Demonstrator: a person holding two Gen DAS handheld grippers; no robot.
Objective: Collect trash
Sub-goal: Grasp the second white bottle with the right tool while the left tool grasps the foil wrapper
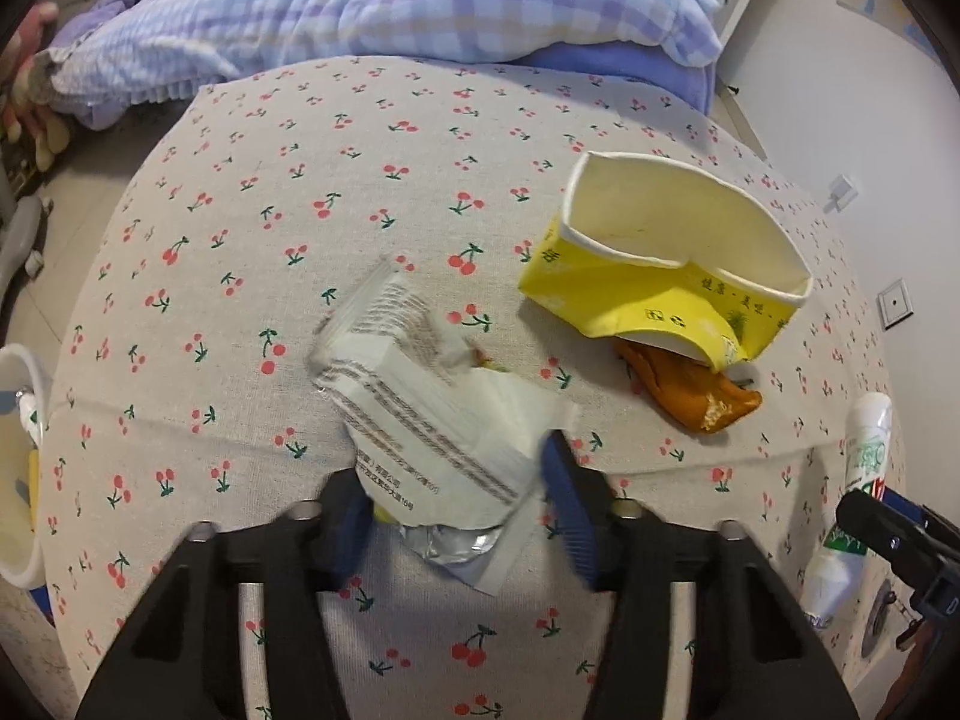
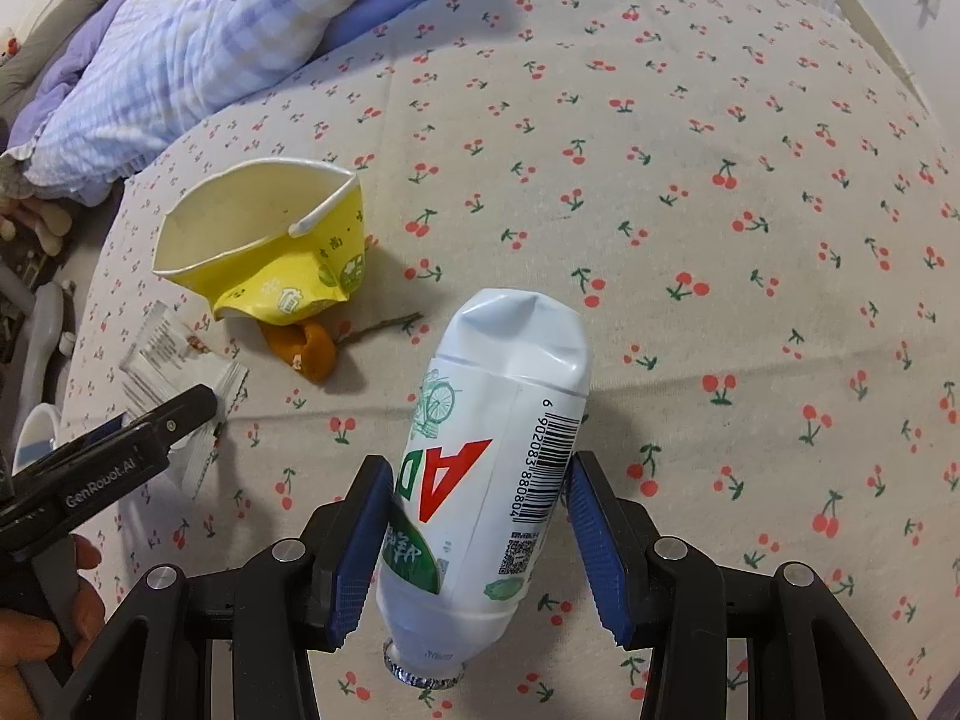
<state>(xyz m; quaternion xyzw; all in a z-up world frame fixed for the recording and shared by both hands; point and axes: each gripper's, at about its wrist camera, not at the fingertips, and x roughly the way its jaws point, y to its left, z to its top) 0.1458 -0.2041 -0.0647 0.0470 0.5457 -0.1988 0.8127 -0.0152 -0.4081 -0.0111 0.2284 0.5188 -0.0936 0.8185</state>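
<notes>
A torn white wrapper (image 1: 429, 414) with printed text lies on the cherry-print tablecloth (image 1: 288, 192). My left gripper (image 1: 459, 501) is around its near end, jaws close on both sides, seemingly gripping it. A crushed yellow paper cup (image 1: 666, 258) lies on its side at the right, with orange peel (image 1: 696, 393) under it. My right gripper (image 2: 480, 534) is shut on a dented white AD bottle (image 2: 498, 468), held above the table, cap toward the camera. The cup (image 2: 270, 246), peel (image 2: 309, 351) and wrapper (image 2: 174, 372) show at the left of the right wrist view.
A white bin (image 1: 18, 468) stands at the table's left edge. A purple plaid duvet (image 1: 372, 0) lies on a bed behind the table. A thin twig (image 2: 384, 327) lies by the peel. A wall (image 1: 900, 150) with a socket is at the right.
</notes>
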